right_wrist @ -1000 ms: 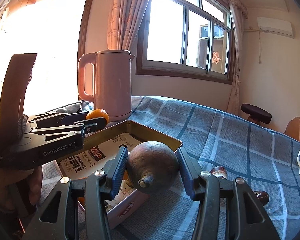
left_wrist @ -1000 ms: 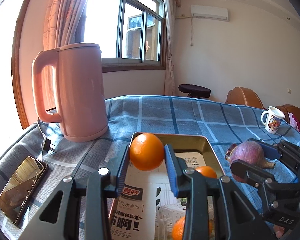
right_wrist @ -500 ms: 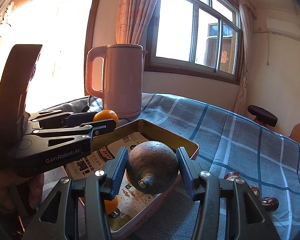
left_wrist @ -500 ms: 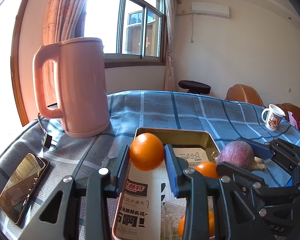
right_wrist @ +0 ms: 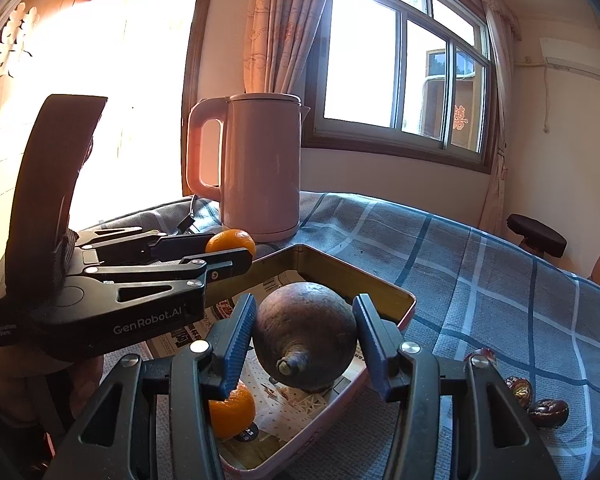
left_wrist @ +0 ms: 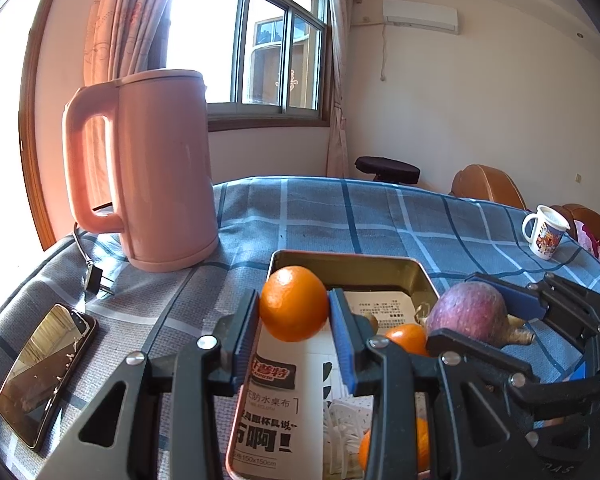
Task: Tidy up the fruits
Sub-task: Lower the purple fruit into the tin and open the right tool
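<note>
My left gripper point(left_wrist: 294, 312) is shut on an orange point(left_wrist: 293, 303) and holds it over the near left part of the gold tin tray point(left_wrist: 352, 268). My right gripper point(right_wrist: 305, 328) is shut on a dark purple round fruit point(right_wrist: 305, 336) with a stub stem, held above the tray point(right_wrist: 380, 288). From the left wrist view that purple fruit point(left_wrist: 466, 314) hangs at the tray's right side. Two oranges point(left_wrist: 406, 338) lie in the tray on printed paper; one orange point(right_wrist: 232, 410) shows under my right fingers.
A pink kettle point(left_wrist: 148, 172) stands behind the tray on the blue checked cloth, its cord trailing left. A phone point(left_wrist: 46, 364) lies at the near left. A white mug point(left_wrist: 546, 232) sits far right. Small dark fruits point(right_wrist: 548, 412) lie on the cloth right of the tray.
The right gripper has carried the purple fruit leftward over the tray. The left gripper has kept the orange in about the same spot.
</note>
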